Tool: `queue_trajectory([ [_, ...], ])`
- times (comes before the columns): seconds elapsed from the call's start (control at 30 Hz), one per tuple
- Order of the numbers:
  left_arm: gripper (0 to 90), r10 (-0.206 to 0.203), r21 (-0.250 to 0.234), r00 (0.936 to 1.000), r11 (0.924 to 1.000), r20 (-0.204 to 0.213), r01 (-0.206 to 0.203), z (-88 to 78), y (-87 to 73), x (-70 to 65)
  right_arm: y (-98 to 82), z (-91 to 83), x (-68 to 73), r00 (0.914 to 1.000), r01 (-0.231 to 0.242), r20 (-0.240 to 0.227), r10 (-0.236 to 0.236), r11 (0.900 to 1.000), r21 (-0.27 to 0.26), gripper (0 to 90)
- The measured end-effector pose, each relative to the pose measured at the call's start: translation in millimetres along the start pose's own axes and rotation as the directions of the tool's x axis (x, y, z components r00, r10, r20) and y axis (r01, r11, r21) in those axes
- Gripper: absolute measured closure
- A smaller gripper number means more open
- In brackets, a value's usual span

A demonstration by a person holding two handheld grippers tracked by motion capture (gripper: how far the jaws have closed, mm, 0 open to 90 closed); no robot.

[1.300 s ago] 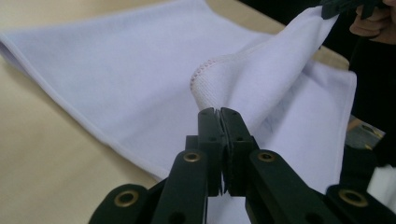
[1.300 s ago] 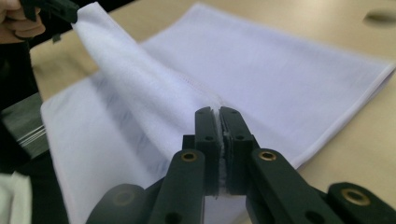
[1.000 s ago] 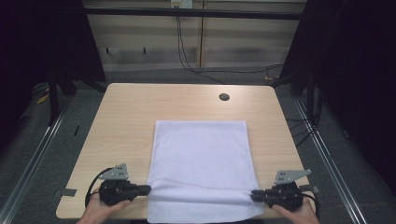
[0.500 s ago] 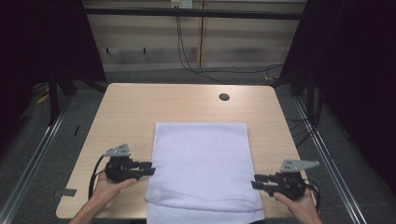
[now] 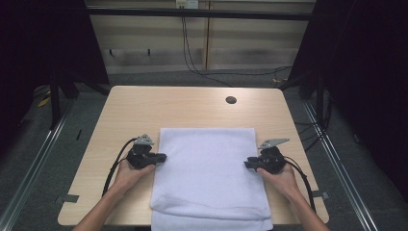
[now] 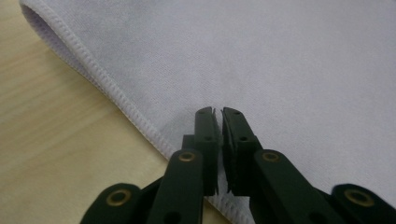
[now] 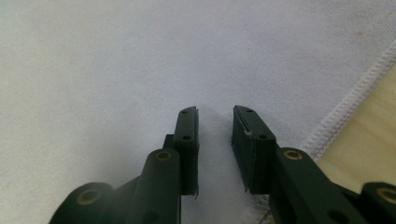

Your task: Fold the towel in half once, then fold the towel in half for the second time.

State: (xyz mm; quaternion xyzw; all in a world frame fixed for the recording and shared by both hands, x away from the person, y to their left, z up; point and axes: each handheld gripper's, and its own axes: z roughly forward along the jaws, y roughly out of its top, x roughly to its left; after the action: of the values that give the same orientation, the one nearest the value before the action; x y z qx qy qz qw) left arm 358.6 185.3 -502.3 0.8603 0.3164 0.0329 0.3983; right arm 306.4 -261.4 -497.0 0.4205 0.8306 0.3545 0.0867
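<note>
A white towel (image 5: 207, 168) lies folded on the wooden table (image 5: 192, 108), its near end hanging over the front edge. My left gripper (image 5: 163, 157) rests at the towel's left hem, about halfway along. In the left gripper view its jaws (image 6: 219, 112) have just been closing and stand together with a hairline gap, above the towel (image 6: 289, 60), nothing between them. My right gripper (image 5: 246, 164) sits at the right hem. In the right gripper view its jaws (image 7: 215, 111) have just been closing a little but stand apart over the towel (image 7: 116, 60), holding nothing.
A dark round cable hole (image 5: 231, 100) sits near the table's far edge. Bare wood runs to the left (image 6: 56, 140) and right (image 7: 369, 135) of the towel. Metal frame rails flank the table, and cables trail on the floor behind it.
Both grippers left the towel's near corners and moved away from the person to the middle of its side hems. The towel stays flat.
</note>
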Motion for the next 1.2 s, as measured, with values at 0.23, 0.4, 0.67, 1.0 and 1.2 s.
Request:
queue_trajectory([
  [0.23,87.0,0.014,0.037,0.9972,0.9992,0.074,-0.017,-14.1,-17.0,-25.0,-21.3,-20.4,20.1,0.9995,0.017,-0.027,-0.016,0.999,0.042,72.0],
  [0.4,86.1,0.025,0.047,0.9961,0.9985,0.084,-0.029,-18.9,-21.9,-32.7,-25.2,-26.0,26.1,0.9978,0.032,-0.06,-0.028,0.997,0.071,70.2],
  [0.67,73.8,-0.032,-0.07,0.9983,0.9969,0.049,0.035,-19.8,-2.3,-2.5,5.2,-23.5,-12.0,0.9993,-0.005,0.038,0.008,0.998,-0.057,58.0],
  [1.0,59.3,-0.178,-0.155,0.9824,0.9737,-0.058,0.167,-8.4,16.9,50.2,33.6,-3.0,-64.6,0.9884,-0.088,0.116,0.098,0.993,-0.084,52.9],
  [1.2,56.3,-0.162,-0.099,0.9866,0.9822,-0.02,0.159,14.7,27.8,51.1,32.2,14.2,-76.1,0.99,-0.104,0.088,0.11,0.992,-0.073,56.2],
])
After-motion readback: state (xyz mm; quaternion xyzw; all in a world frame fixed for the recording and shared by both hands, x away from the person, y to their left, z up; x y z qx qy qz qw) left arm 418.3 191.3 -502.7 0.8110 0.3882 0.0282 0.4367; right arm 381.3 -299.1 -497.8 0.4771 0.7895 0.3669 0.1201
